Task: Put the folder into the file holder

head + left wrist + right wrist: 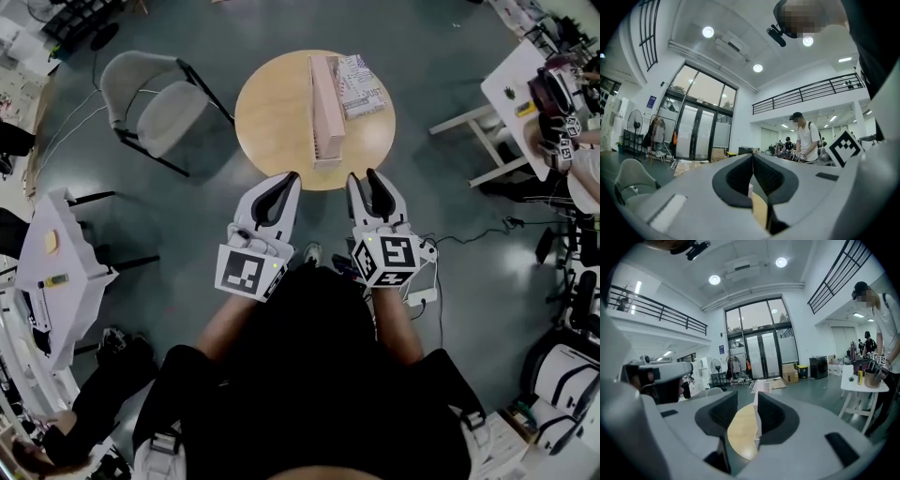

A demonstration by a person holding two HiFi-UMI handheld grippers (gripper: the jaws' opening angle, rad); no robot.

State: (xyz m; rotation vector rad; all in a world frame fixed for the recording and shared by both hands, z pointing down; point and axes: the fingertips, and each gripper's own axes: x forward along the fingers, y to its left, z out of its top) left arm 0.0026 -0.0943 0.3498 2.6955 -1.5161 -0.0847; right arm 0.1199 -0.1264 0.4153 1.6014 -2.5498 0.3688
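Keeping left claw (292, 175) pressed together, right claw (364, 174) spread, empty. Hovering by round wooden table (272, 112) bearing boxy pale file holder (325, 108) and flat patterned folder (361, 84), over glossy grey floor (431, 37).

1. The file holder (326, 108) stands on the round table (272, 112), near its middle.
2. The folder (362, 84) lies on the table, just right of the holder.
3. A chair (155, 108) stands left of the table.
4. The left gripper (291, 176) and the right gripper (364, 174) are at the table's near edge.
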